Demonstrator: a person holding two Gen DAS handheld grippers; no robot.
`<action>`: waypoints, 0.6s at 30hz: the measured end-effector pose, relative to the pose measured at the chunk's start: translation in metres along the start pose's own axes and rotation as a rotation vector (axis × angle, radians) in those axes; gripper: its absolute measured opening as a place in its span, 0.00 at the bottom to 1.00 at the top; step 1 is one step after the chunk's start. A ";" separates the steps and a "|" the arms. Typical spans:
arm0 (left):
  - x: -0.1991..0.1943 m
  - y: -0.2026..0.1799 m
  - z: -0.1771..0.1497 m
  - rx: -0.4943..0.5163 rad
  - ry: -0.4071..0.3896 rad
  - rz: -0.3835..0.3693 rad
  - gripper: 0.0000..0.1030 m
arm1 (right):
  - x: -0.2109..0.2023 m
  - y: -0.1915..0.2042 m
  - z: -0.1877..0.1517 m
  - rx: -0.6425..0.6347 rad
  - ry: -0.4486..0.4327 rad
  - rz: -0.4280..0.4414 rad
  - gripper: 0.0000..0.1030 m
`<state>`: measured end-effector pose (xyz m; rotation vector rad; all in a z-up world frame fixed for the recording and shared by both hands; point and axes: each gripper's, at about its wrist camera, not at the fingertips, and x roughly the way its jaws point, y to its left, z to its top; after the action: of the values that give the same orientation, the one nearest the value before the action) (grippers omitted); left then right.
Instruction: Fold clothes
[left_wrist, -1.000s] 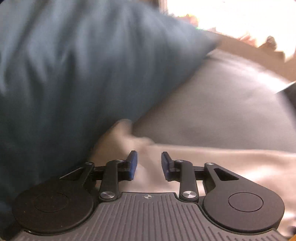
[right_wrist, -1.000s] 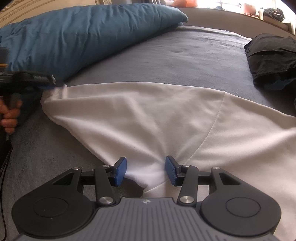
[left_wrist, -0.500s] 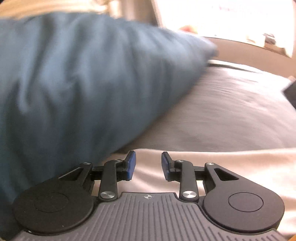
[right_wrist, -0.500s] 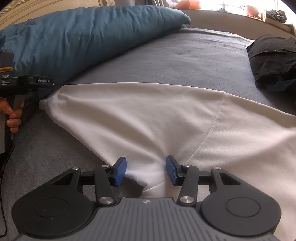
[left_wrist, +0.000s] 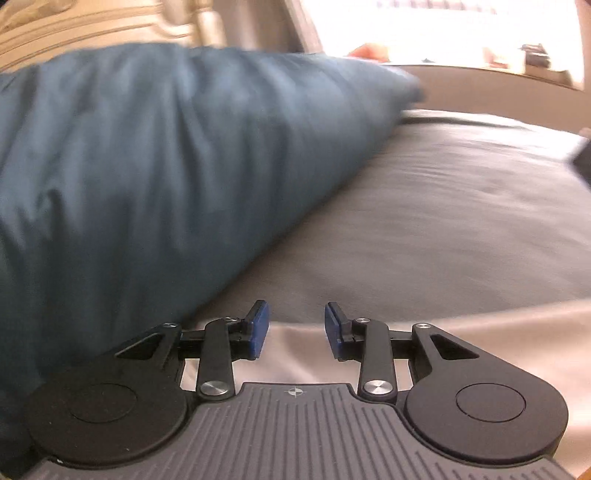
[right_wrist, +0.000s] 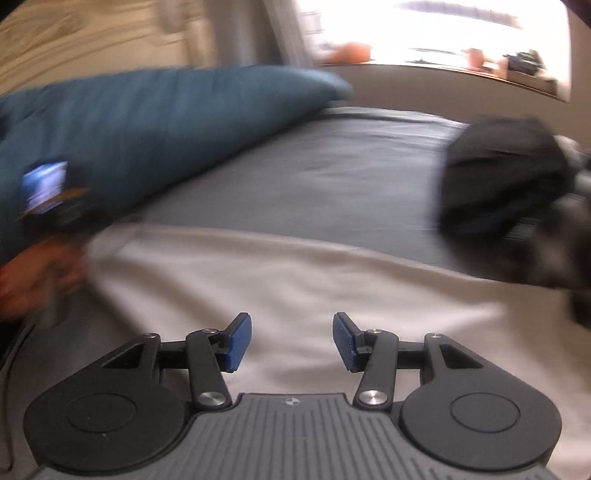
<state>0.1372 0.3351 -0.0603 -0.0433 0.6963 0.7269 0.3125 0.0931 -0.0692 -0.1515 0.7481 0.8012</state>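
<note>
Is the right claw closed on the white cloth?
No. The right claw is open, its blue pads apart above the white cloth.

A home bedroom: a bed with a grey sheet (left_wrist: 424, 229) fills both views, a large teal pillow (left_wrist: 147, 166) lies along its far side before a cream carved headboard (left_wrist: 92, 26), and a bright window (right_wrist: 436, 33) with a cluttered sill sits behind.
</note>
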 end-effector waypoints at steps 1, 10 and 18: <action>-0.012 -0.005 -0.005 0.008 0.015 -0.062 0.33 | 0.002 -0.012 0.005 0.035 0.000 -0.025 0.47; -0.084 -0.078 -0.076 0.161 0.074 -0.514 0.33 | 0.057 -0.035 0.037 0.150 0.107 0.071 0.27; -0.015 -0.114 -0.052 0.153 0.146 -0.479 0.33 | 0.119 -0.040 0.051 0.076 0.119 -0.069 0.24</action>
<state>0.1702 0.2262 -0.1139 -0.1194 0.8408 0.2113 0.4231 0.1563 -0.1156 -0.1566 0.8803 0.7013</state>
